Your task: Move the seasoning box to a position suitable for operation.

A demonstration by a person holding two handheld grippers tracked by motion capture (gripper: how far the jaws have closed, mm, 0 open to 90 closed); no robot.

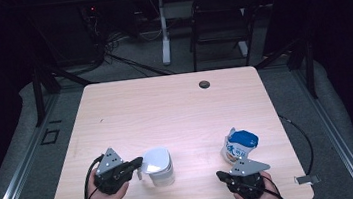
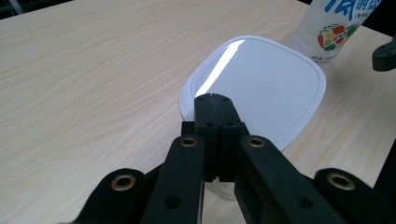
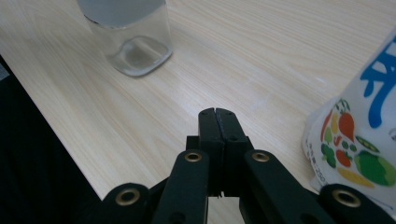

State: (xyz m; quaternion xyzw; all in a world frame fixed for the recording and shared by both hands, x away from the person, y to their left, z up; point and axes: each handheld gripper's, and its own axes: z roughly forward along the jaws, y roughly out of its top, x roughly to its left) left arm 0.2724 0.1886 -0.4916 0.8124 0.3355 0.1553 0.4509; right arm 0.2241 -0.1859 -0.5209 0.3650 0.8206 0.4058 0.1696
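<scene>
A clear square container (image 1: 162,174) with a white lid (image 1: 155,161) stands near the table's front edge, left of centre. My left gripper (image 1: 139,161) is shut, with its tips at the lid's left rim. In the left gripper view the closed jaws (image 2: 212,99) hover over the near edge of the lid (image 2: 266,84), with nothing between them. A white and blue pouch (image 1: 240,145) printed with vegetables stands at the front right. My right gripper (image 1: 220,175) is shut and empty just in front of the pouch, its jaws (image 3: 217,113) pointing toward the container (image 3: 135,46), with the pouch (image 3: 359,140) to the right.
The light wooden table (image 1: 165,111) has a dark cable hole (image 1: 204,84) near its far edge. Behind the table stand a black chair (image 1: 223,18) and a white desk leg (image 1: 164,35). Dark frame rails run along both sides.
</scene>
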